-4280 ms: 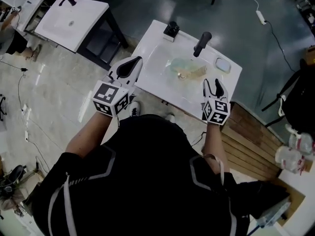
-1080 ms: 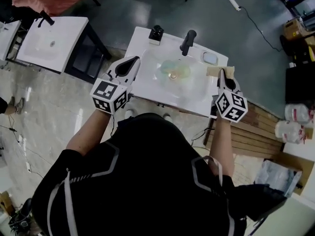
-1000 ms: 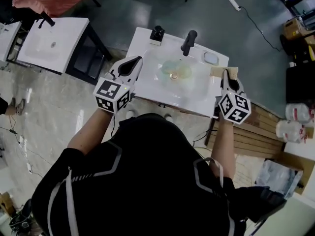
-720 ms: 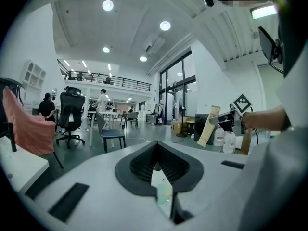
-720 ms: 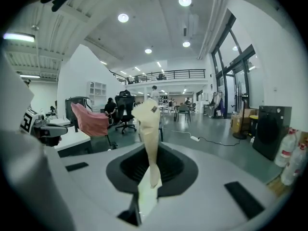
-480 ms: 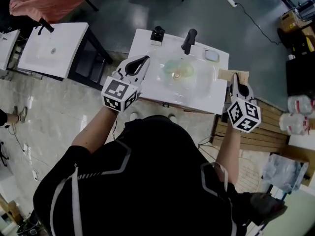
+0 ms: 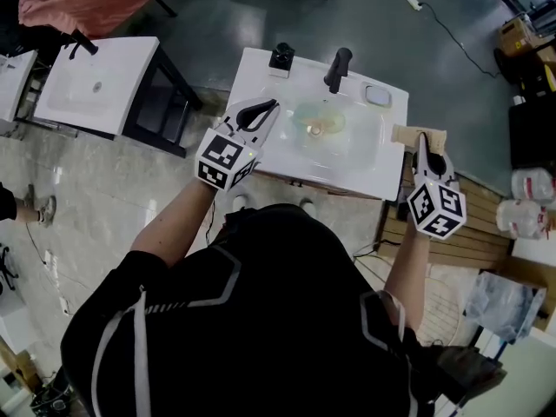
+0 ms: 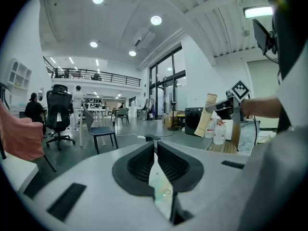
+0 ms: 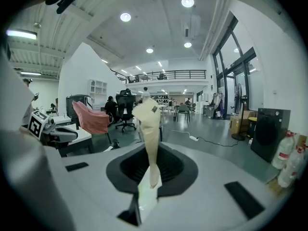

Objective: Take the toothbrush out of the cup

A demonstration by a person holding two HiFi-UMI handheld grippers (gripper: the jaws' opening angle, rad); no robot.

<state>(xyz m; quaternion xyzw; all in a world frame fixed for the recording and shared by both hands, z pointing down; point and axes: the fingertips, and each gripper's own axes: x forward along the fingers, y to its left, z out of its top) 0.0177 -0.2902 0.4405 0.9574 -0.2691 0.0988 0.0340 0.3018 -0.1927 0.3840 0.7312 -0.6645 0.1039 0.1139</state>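
Observation:
A small black cup stands at the back left corner of the white washbasin; I cannot make out a toothbrush in it. My left gripper hovers over the basin's front left part, shut with nothing between its jaws. Just past the basin's right edge, my right gripper is shut on a beige cloth. The cloth stands up from the closed jaws in the right gripper view. The left gripper view shows the right gripper and its cloth off to the right.
A black faucet rises at the basin's back and a soap dish lies at the back right. A second white basin stands to the left with a pink cloth beyond it. Wooden slats lie on the right.
The left gripper has shifted right, in over the basin's front left part. The right gripper has carried the beige cloth out past the basin's right edge.

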